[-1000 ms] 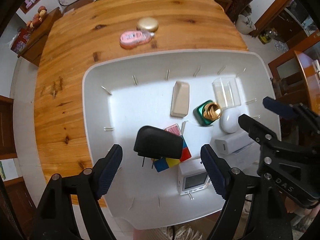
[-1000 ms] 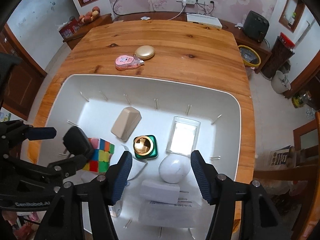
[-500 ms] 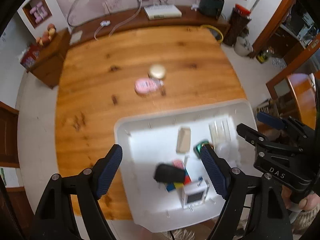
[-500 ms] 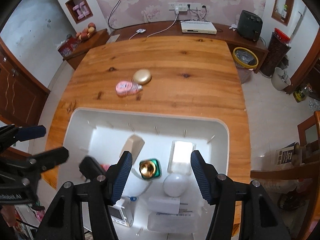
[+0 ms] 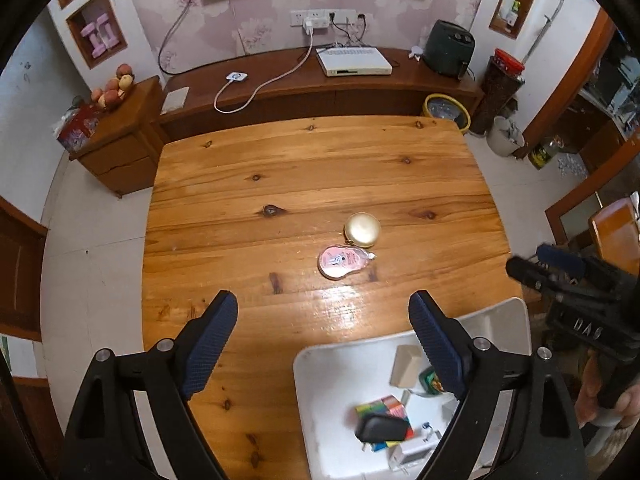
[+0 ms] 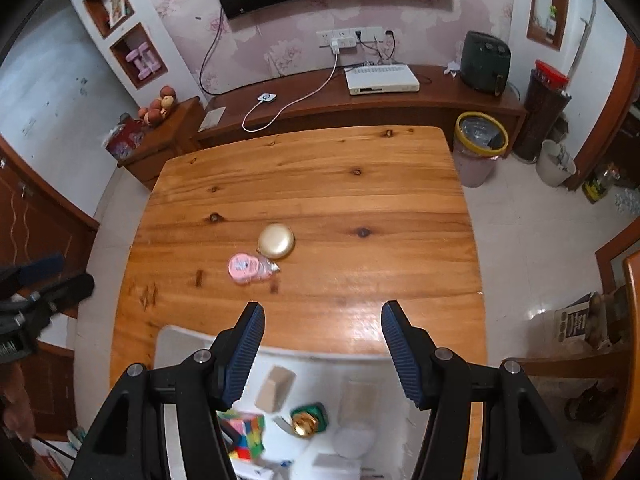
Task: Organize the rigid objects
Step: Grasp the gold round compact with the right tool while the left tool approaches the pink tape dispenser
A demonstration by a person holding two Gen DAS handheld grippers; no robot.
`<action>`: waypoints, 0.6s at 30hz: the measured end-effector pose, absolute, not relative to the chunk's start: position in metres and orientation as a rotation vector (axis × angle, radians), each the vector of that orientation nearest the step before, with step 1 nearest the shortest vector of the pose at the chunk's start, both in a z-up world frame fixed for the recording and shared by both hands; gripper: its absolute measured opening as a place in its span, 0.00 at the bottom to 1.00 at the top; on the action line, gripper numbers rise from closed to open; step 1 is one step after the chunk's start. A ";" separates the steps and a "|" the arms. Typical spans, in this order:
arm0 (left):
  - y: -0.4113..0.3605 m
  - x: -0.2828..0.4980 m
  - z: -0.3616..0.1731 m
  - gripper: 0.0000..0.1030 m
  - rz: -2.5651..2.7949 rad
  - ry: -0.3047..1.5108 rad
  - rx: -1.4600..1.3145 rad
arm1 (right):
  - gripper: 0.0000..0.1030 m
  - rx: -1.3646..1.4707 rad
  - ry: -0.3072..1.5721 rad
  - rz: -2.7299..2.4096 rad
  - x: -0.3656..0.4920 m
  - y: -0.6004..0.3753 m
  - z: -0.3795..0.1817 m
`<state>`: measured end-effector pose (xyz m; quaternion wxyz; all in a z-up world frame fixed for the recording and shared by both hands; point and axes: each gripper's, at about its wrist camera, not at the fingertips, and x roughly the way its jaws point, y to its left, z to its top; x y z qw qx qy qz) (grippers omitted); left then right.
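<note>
Left wrist: 2 tools (image 5: 323,334) (image 6: 322,346) wide, empty; 1 tray (image 5: 320,364); 2 items on table (image 5: 280,184)

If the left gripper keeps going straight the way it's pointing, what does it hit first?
Most likely the pink case, which lies on the wooden table between the open fingers of the left gripper, with the gold compact just beyond. Depth is unclear; it might meet bare table first.

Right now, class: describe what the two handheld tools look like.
Each tool, left tool and right tool, has a black angular frame with silver bolts. The fingers carry ribbed dark-blue pads. White letters "DAS" mark the right tool's body.
</note>
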<state>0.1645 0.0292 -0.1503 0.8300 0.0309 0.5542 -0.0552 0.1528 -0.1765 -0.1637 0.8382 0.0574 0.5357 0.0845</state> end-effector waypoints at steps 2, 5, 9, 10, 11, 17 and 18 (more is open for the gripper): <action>0.026 0.173 -0.162 0.87 -0.143 1.188 0.103 | 0.60 0.133 1.157 0.179 0.169 -0.170 -0.167; 0.020 0.188 -0.190 0.87 -0.233 1.222 0.182 | 0.60 0.158 1.196 0.192 0.193 -0.161 -0.175; 0.015 0.208 -0.231 0.87 -0.357 1.242 0.324 | 0.60 0.152 1.254 0.201 0.224 -0.146 -0.196; 0.014 0.214 -0.241 0.87 -0.378 1.248 0.360 | 0.60 0.151 1.268 0.199 0.231 -0.142 -0.203; 0.015 0.219 -0.250 0.87 -0.404 1.251 0.384 | 0.60 0.152 1.285 0.202 0.238 -0.139 -0.211; 0.020 0.237 -0.285 0.87 -0.530 1.276 0.412 | 0.60 0.165 1.391 0.180 0.272 -0.120 -0.266; 0.021 0.238 -0.291 0.87 -0.549 1.283 0.412 | 0.60 0.169 1.407 0.178 0.275 -0.116 -0.275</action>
